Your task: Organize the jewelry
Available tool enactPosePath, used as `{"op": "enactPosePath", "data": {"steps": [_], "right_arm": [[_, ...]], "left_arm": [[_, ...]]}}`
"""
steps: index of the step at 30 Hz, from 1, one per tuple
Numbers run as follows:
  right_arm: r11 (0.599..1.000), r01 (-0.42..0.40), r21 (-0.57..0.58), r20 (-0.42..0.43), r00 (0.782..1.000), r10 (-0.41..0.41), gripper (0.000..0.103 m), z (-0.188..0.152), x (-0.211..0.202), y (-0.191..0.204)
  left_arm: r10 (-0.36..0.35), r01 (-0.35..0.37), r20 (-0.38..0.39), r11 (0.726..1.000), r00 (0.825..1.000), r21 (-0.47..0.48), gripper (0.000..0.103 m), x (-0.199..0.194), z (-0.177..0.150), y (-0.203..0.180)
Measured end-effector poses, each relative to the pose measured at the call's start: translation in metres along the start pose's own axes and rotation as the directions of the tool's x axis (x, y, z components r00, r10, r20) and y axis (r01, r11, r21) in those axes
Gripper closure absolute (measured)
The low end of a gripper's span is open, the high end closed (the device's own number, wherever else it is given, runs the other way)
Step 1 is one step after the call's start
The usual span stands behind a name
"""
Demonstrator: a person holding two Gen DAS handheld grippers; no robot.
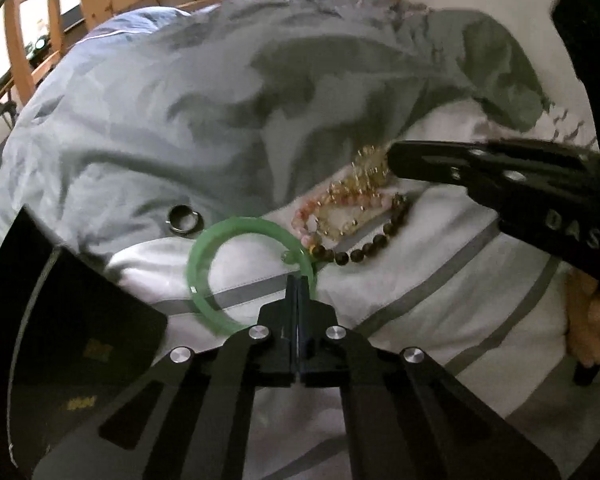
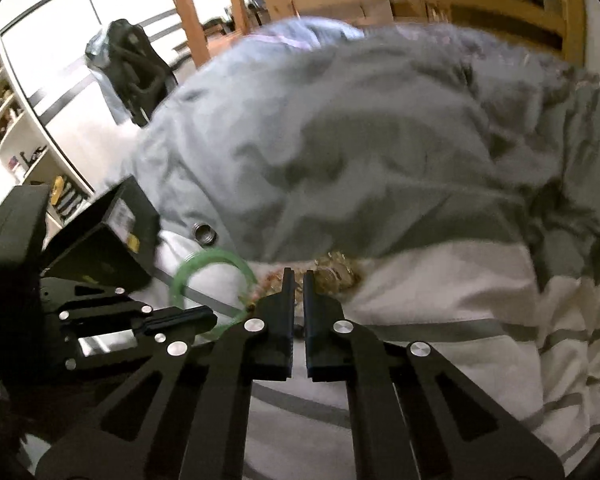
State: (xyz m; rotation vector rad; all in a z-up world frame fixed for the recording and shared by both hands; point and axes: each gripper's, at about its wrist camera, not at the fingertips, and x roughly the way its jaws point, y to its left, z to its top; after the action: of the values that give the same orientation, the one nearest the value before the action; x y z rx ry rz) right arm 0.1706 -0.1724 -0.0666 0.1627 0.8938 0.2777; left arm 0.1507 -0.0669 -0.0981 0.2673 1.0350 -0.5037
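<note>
Green bangle [image 1: 236,272] at hand-held gripper [image 1: 299,280] tips

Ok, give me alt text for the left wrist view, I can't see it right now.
The left gripper, shut, pinches the rim of a green bangle lying on a white, grey-striped bedsheet. Beaded bracelets are piled just beyond it, where the right gripper reaches in; a dark ring rests on the grey duvet, and a black box sits at left.
</note>
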Motion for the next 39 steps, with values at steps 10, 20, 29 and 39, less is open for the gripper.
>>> {"op": "enactPosePath", "data": {"steps": [10,20,29,39], "right_arm": [[1.000,-0.030,0.007,0.114,0.993,0.029,0.098,0.002,-0.026,0.000],[0.997,-0.012,0.075,-0.137,0.990,0.022,0.046,-0.010,0.020,-0.008],[1.000,0.003,0.013,-0.202,0.979,-0.001,0.080,-0.008,0.042,0.005],[0.995,-0.103,0.007,-0.004,0.995,0.103,0.087,-0.007,-0.002,0.008]], "left_arm": [[-0.001,0.001,0.016,1.000,1.000,0.006,0.103,-0.006,-0.004,-0.001],[0.115,-0.104,-0.097,0.988,0.989,0.113,0.042,0.026,0.001,-0.021],[-0.021,0.021,-0.105,1.000,0.994,-0.001,0.091,0.026,0.005,-0.002],[-0.093,0.093,-0.004,0.994,0.996,-0.058,0.093,0.001,0.001,0.009]]}}
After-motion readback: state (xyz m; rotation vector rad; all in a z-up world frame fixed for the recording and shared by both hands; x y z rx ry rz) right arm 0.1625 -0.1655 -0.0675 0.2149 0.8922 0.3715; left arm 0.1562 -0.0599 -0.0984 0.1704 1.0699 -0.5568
